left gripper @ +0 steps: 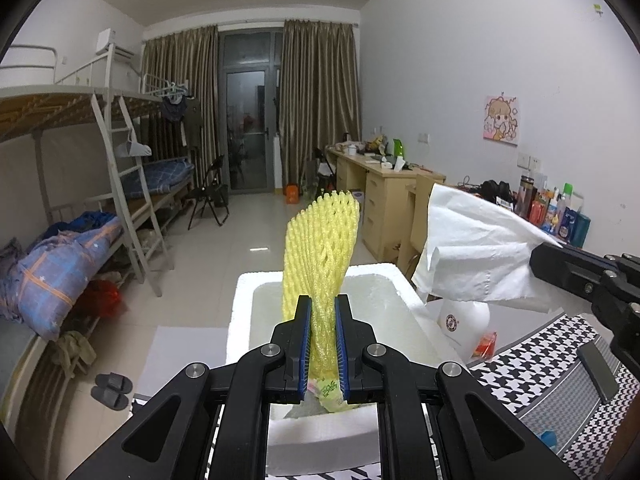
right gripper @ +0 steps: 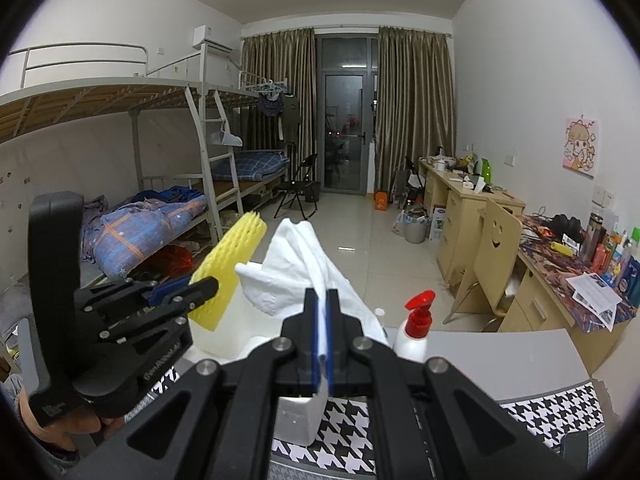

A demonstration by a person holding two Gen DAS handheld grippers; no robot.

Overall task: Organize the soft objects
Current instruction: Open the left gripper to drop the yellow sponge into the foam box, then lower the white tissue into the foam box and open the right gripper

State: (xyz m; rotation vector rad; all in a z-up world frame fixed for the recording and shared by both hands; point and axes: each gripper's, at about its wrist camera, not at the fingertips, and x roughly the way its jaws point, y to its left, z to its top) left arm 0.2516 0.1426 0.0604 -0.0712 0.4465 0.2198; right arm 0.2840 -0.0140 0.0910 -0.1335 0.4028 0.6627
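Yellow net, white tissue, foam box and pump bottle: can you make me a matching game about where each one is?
Things:
1. yellow foam net
2. white tissue
3. white foam box
4. red-topped pump bottle

Places:
A. standing to the right of the box
B. pinched in the right gripper
C. open, below both grippers
D. pinched in the left gripper

Pairs: 1-D, 2-B, 3-C, 4-A

The yellow foam net (left gripper: 320,248) stands upright, pinched at its lower part, above the open white foam box (left gripper: 244,300). The white tissue (right gripper: 304,264) is crumpled, held up just beside it.
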